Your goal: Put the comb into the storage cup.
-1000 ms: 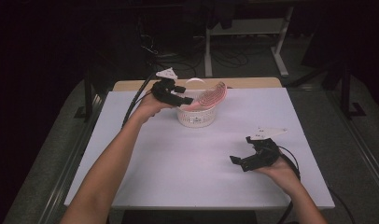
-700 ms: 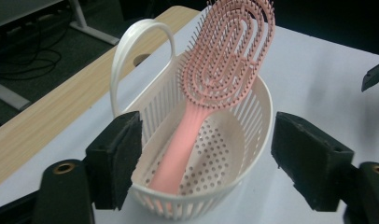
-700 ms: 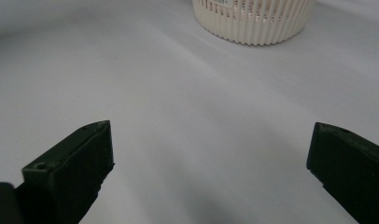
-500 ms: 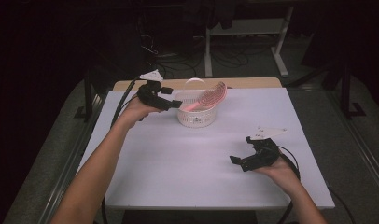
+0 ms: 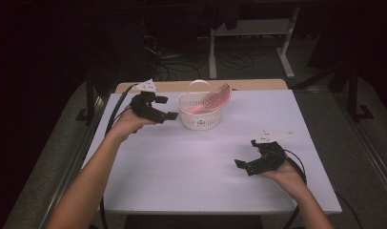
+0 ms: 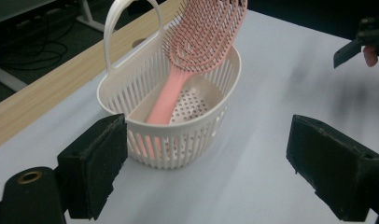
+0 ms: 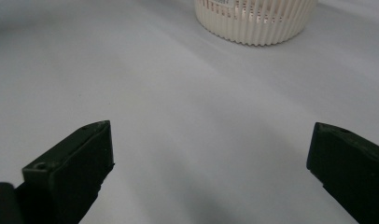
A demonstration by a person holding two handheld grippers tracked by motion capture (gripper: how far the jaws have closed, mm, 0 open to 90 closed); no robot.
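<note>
Both grippers (image 5: 168, 108) (image 5: 245, 153) wide open, empty; brush (image 6: 187, 60) in basket (image 6: 178, 140) beside left.

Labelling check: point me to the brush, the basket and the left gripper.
brush (image 6: 204, 35), left gripper view, on the pink bristle head.
basket (image 6: 176, 151), left gripper view, on the slatted near wall.
left gripper (image 5: 168, 108), high view, midway between its open fingertips.
</note>
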